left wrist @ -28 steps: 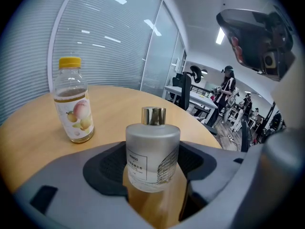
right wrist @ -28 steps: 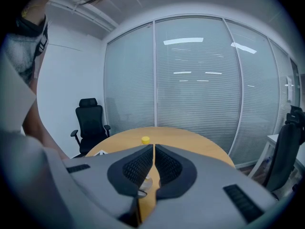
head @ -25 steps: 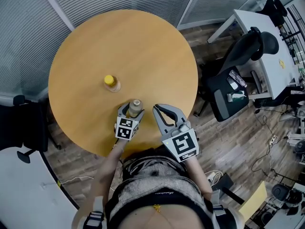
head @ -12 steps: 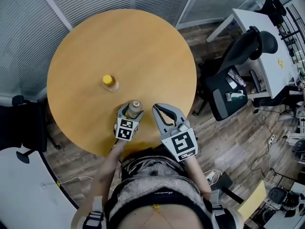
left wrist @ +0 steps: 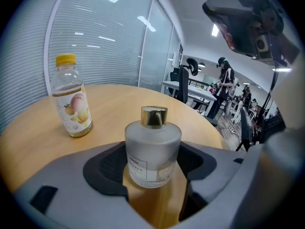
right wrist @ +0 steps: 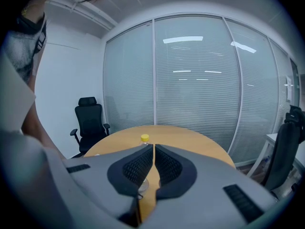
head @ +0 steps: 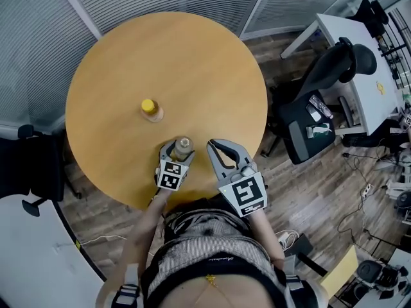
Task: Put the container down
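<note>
My left gripper, fingers clasping the frosted bottle upright on the tabletop near its edge, right gripper beside it, fingers closed, empty, juice bottle apart.

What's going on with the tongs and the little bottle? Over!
Left tongs shut on frosted bottle, low at the table's near edge. Right tongs shut, empty. Yellow-capped bottle stands apart, not in the way.

We find the container on the worktop, between our left gripper's jaws. A bottle stands behind it, leftward.
</note>
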The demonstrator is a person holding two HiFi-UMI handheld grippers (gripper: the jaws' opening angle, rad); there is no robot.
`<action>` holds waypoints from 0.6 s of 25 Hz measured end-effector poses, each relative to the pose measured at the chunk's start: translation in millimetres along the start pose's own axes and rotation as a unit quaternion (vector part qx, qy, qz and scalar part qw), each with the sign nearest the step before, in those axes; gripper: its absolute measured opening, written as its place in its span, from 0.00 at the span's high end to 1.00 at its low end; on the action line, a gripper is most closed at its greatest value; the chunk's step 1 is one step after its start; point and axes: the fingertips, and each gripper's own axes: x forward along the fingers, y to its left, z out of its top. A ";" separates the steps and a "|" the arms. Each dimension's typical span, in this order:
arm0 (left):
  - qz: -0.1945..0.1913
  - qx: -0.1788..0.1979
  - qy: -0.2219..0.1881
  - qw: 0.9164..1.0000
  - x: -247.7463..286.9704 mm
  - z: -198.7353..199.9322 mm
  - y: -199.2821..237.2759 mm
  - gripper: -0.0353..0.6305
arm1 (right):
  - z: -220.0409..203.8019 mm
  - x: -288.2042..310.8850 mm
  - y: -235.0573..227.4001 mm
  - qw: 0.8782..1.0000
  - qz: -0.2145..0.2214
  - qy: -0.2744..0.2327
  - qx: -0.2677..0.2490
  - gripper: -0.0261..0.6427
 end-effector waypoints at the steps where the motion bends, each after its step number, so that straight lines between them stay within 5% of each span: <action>1: 0.000 -0.003 0.003 1.000 -1.3 -2.1 -0.2 0.44 | -0.2 0.3 0.3 1.000 0.000 0.000 0.001 0.93; 15: 0.009 0.010 0.023 1.000 -8.1 -19.7 -1.0 0.44 | -3.1 1.4 2.4 1.000 0.003 0.001 0.000 0.93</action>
